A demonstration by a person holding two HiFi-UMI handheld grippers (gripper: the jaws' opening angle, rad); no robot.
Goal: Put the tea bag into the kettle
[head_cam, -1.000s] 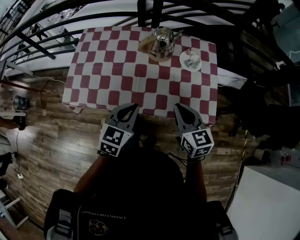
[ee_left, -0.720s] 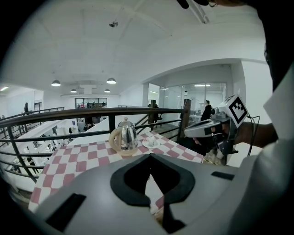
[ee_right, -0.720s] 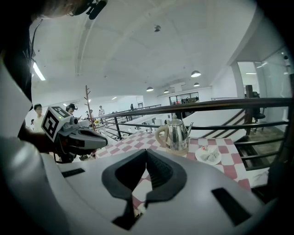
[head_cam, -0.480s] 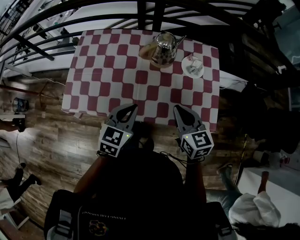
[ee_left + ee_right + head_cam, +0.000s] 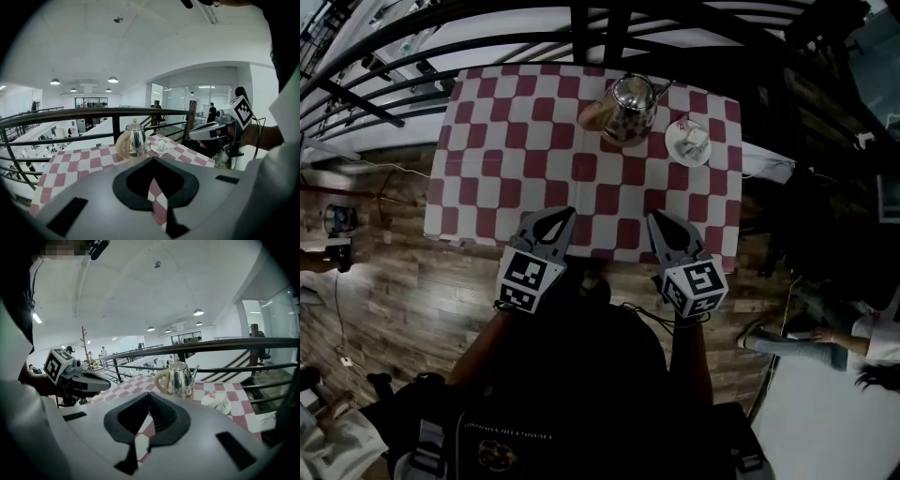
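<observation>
shiny steel kettle (image 5: 630,97) on red/white checked cloth (image 5: 525,150), tea bag (image 5: 694,137) on round white saucer (image 5: 675,148) beside it; black rail (image 5: 591,23) behind. left gripper (image 5: 562,215) & right gripper (image 5: 655,217): jaws together, empty.

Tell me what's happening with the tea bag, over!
Left hand-held gripper and right hand-held gripper shut, empty. Tea bag on saucer beside kettle, untouched. Its lid on.

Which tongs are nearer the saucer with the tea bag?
Right. The right tongs are short of the saucer, roughly in line with it; the left tongs are beside them, farther to the left.
</observation>
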